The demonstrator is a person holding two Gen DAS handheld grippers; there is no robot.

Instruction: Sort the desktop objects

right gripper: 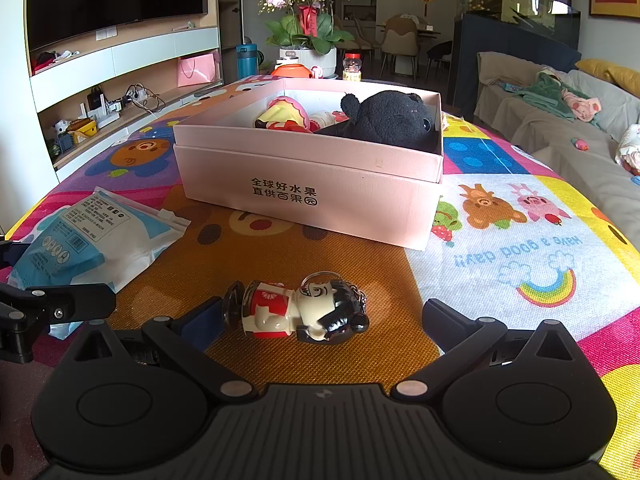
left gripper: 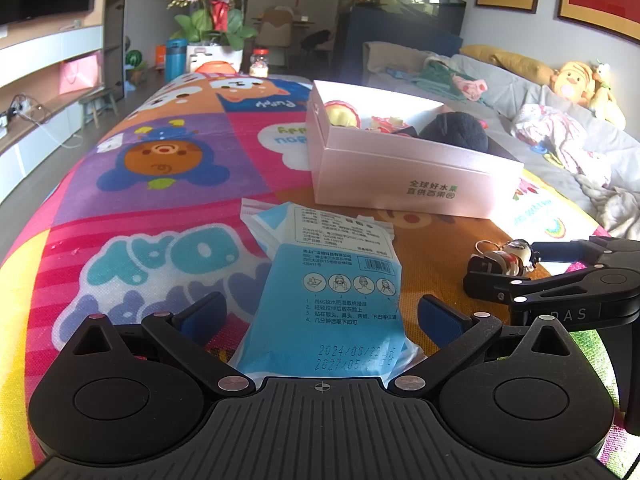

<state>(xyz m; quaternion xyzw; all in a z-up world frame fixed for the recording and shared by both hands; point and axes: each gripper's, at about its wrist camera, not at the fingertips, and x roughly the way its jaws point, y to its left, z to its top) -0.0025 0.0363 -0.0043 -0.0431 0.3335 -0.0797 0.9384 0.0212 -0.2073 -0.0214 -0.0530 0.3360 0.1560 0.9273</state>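
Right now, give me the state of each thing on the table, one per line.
Pink box: open, no lid, toys inside.
Black plush: lying in the box.
Blue pouch: flat on the mat, between the open left gripper jaws.
Doll keychain: on its side, outside the box, between the open right gripper jaws, not gripped.

left wrist: low, near packet (left gripper: 320,280) | right wrist: low, near figurine (right gripper: 300,312) | shared: box (left gripper: 400,176)
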